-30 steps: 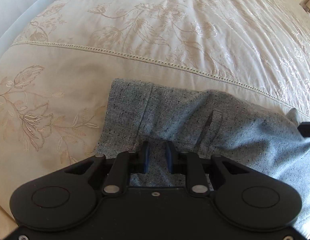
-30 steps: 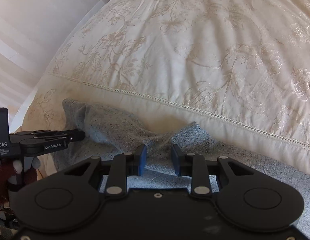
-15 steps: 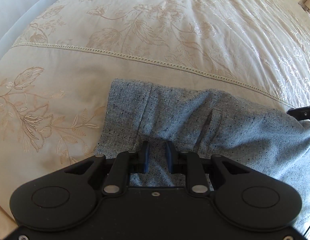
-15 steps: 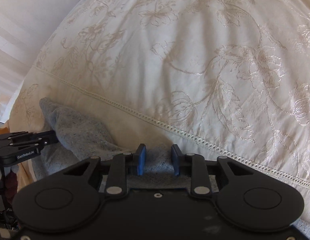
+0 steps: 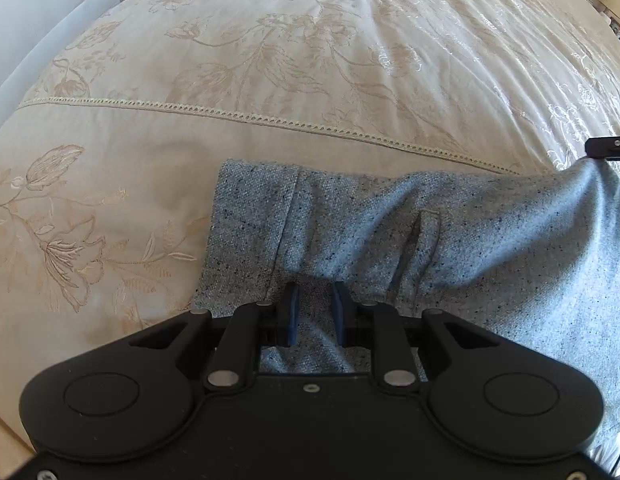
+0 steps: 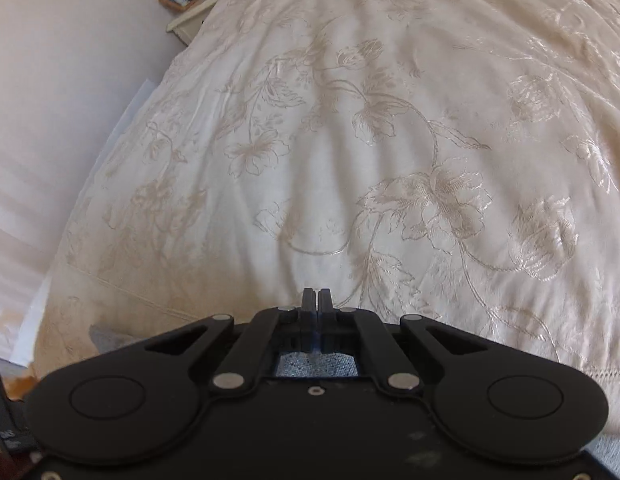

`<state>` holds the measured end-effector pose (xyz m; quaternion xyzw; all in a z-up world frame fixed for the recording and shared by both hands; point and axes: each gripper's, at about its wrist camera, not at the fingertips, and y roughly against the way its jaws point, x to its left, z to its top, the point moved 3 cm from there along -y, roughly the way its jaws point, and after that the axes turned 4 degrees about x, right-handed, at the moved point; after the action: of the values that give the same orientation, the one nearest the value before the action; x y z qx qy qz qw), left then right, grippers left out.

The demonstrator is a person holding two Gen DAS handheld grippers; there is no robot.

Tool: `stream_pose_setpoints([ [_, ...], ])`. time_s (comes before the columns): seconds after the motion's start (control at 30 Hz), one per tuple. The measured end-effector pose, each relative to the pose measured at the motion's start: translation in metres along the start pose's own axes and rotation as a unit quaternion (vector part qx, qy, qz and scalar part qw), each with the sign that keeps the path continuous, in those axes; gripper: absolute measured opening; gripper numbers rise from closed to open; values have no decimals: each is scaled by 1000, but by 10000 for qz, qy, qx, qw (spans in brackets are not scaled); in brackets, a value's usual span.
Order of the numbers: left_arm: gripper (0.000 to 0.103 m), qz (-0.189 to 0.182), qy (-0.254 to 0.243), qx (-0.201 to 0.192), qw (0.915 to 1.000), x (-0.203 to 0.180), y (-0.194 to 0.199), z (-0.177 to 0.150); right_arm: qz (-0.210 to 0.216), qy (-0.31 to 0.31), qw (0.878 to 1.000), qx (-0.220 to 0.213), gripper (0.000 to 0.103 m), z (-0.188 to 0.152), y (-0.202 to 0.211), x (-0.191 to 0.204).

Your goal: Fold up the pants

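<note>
On the cream bedspread (image 5: 310,60) the left gripper (image 5: 314,308) sits spread over the grey pants (image 5: 450,240), while the right gripper (image 6: 317,300), at three o'clock, pinches their lifted edge.

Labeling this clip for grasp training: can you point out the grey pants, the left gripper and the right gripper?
grey pants (image 5: 490,240), left wrist view, on the flat fabric right of the pocket slit.
left gripper (image 5: 314,312), left wrist view, midway between its blue-padded fingertips.
right gripper (image 6: 317,300), right wrist view, where its closed fingertips meet.
</note>
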<state>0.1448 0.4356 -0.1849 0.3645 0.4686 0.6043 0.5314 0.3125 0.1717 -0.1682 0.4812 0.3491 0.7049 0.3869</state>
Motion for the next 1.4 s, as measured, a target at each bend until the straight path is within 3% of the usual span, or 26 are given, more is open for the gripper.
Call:
stream_pose_setpoints([
  [0.13,29,58,72,174,9998,-3,12,11,-246,218,9992,239,1,1,-22,3],
  [0.2,30,24,138,43,9999,-2,22,15,-314,186,9988,313,1,0,-27,1],
  [0.27,30,57,50,128,9999,0,23,8,-404,111,9988,265,2,0,-29,-3],
  [0.3,30,85,-48,253,9996,1,21,2,-550,53,9983,191,8,0,-28,-4],
  [0.4,31,125,-259,391,9988,10,23,-21,-749,-52,9972,-42,13,-4,-11,-6],
  [0.57,28,296,-19,107,9995,5,50,-17,-332,176,9990,-261,13,-42,35,9],
  [0.7,28,-237,37,88,9997,-16,50,-17,10,637,9971,417,13,-102,38,31],
  [0.9,30,179,-689,842,9939,-39,20,-44,74,1234,9776,1706,13,-196,17,49],
  [1.0,28,116,-813,653,9945,-51,36,-28,135,1016,9825,1553,14,-198,28,50],
  [1.17,28,-523,-1274,8,9905,-100,51,28,-109,418,9979,490,17,-159,56,31],
  [1.3,30,-963,-1642,65,9817,-141,20,55,-396,-83,9992,13,18,-124,60,2],
  [1.4,32,-635,-1609,317,9844,-142,-22,60,-613,-193,9979,-102,18,-108,57,-12],
])
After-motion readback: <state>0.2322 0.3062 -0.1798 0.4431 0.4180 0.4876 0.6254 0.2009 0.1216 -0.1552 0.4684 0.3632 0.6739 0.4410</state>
